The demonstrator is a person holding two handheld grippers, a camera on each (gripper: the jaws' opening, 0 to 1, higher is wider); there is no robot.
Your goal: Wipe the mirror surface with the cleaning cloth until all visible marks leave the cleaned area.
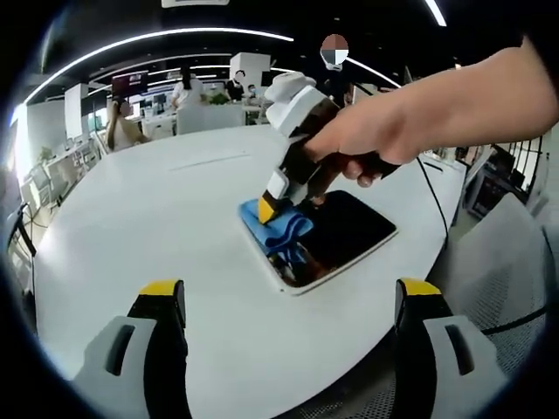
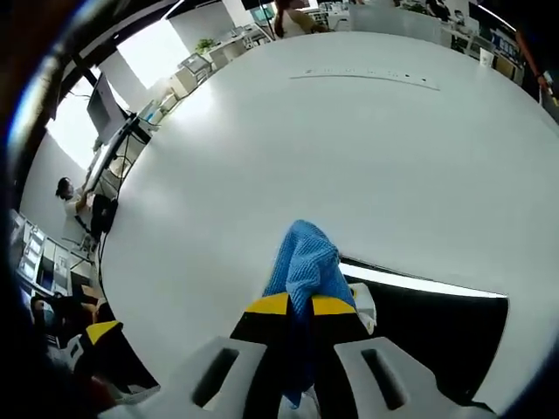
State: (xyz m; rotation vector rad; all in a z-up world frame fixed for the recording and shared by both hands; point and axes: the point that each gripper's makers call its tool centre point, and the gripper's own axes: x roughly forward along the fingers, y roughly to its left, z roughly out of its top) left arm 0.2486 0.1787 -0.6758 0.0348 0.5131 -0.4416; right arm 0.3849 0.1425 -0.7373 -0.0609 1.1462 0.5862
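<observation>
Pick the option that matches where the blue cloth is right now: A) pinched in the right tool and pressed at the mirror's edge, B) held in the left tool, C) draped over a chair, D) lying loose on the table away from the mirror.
A: the right tool is shut on the blue cloth, at the edge of the mirror; the left tool is open.

In the left gripper view the blue cloth (image 1: 275, 229) covers the near-left corner of the mirror (image 1: 345, 236), and the right gripper (image 1: 272, 202) with the hand (image 1: 367, 140) around it hides part of the mirror's far edge. In the right gripper view the mirror (image 2: 437, 327) is cut off at the lower right and partly hidden behind the cloth (image 2: 306, 271) and the jaws. Any marks on the dark glass cannot be made out, and the people in the background (image 1: 185, 87) are too small to tell apart.
</observation>
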